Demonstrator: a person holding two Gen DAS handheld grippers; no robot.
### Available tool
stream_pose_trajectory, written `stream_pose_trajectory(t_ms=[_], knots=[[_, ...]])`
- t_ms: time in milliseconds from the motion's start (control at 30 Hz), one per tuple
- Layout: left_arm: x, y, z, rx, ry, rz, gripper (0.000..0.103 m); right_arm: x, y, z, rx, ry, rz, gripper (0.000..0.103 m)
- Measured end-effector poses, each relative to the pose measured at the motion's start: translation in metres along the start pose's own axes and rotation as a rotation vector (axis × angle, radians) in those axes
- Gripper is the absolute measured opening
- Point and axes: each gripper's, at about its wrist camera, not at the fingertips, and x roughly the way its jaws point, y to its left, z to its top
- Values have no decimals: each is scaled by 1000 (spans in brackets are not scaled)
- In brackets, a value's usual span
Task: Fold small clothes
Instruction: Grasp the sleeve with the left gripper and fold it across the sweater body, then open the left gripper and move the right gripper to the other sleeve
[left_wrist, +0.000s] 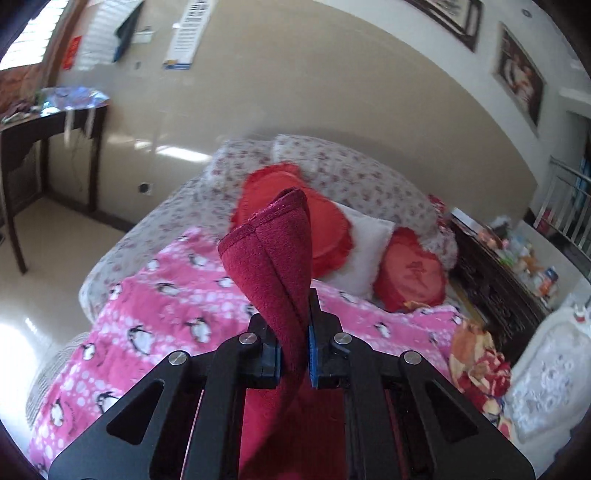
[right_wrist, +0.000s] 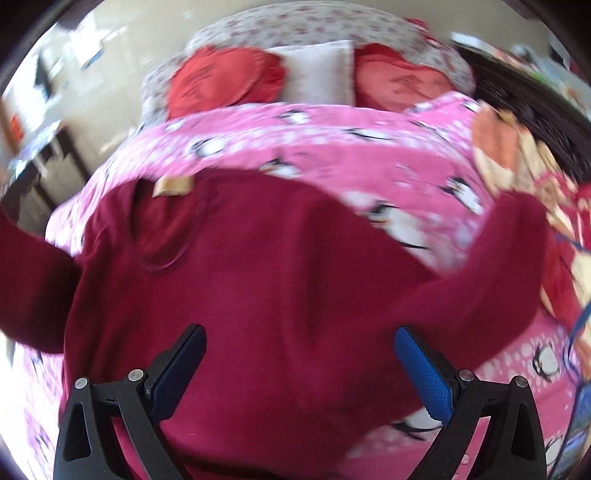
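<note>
A small dark red sweater (right_wrist: 258, 266) lies spread on the pink penguin blanket (right_wrist: 332, 136), neck with a tan label (right_wrist: 173, 185) at the upper left, sleeves out to both sides. My right gripper (right_wrist: 299, 347) is open and empty, low over the sweater's body. My left gripper (left_wrist: 293, 317) is shut on a sleeve cuff of the sweater (left_wrist: 273, 258), which stands up between the jaws, lifted above the blanket (left_wrist: 166, 314).
Two red cushions (left_wrist: 410, 273) and a white pillow (left_wrist: 360, 251) lie at the head of the bed. A dark desk (left_wrist: 44, 122) stands at the far left. A cluttered dark cabinet (left_wrist: 495, 273) and a patterned cloth (left_wrist: 480, 365) are at the right.
</note>
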Motion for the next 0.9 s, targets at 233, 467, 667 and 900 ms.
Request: stream_pose_trajectory(t_ms=[233, 467, 667, 900], knots=[[105, -107, -116, 59, 287, -195, 9, -21, -48, 1, 104, -25, -3, 101], [161, -130, -217, 194, 597, -217, 32, -42, -68, 1, 109, -55, 3, 101], [94, -90, -185, 214, 441, -200, 71, -47, -50, 14, 61, -97, 92, 101], [84, 18, -186, 111, 423, 148, 77, -15, -6, 21, -53, -26, 126, 100]])
